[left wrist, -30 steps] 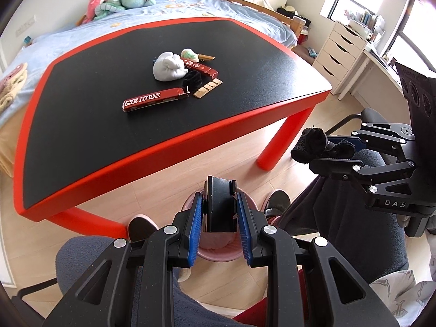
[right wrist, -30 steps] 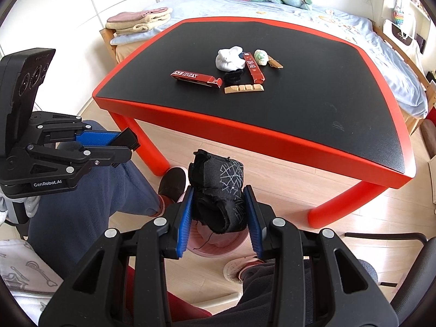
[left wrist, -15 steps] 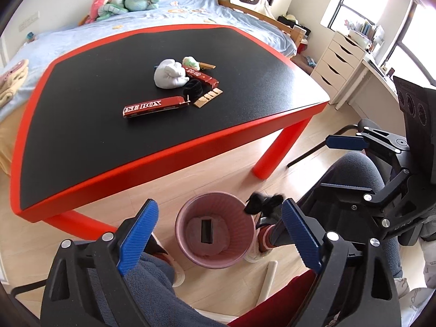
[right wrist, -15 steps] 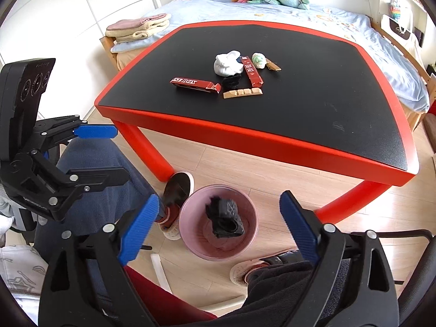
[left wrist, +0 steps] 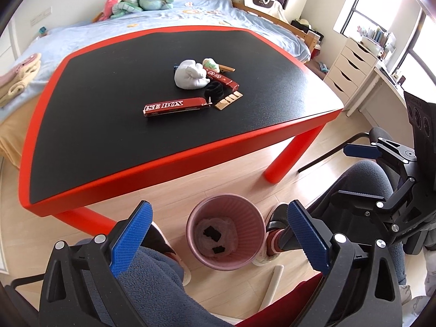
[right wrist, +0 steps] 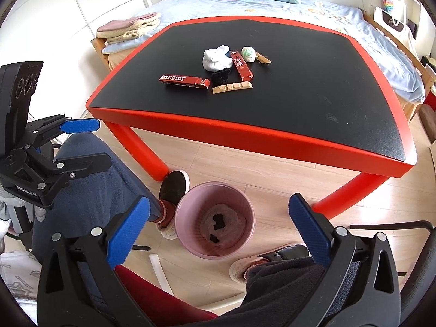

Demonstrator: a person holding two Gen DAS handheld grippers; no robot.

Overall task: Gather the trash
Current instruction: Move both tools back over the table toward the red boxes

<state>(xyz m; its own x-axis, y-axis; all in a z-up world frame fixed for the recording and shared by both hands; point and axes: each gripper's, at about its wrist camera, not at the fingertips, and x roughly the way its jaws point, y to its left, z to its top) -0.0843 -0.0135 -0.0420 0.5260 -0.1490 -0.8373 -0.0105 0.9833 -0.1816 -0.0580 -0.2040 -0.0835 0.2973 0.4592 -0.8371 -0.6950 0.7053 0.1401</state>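
While both grippers hang over the pink bin [left wrist: 225, 233], the left gripper [left wrist: 218, 241] and the right gripper [right wrist: 218, 235] each stand with jaws spread wide and hold nothing. Two dark scraps lie at the bin's bottom. Remaining trash clusters at centre frame on the counter [left wrist: 109, 141]: a long red box [left wrist: 174, 106], a second red box [left wrist: 222, 78], a white crumpled wad [left wrist: 190, 75], a black fabric ring [left wrist: 214, 91], a tan segmented strip [left wrist: 228, 100] and a small green wrapped piece [left wrist: 211, 64]. Probably all are light. The boxes look stiff and suit a grip across the narrow width; the wad and ring look soft and compressible, graspable anywhere. The matte black surface appears non-slippery. A bed [right wrist: 313, 11] fills the upper frame; pale wood floor [right wrist: 245, 163] surrounds the bin.
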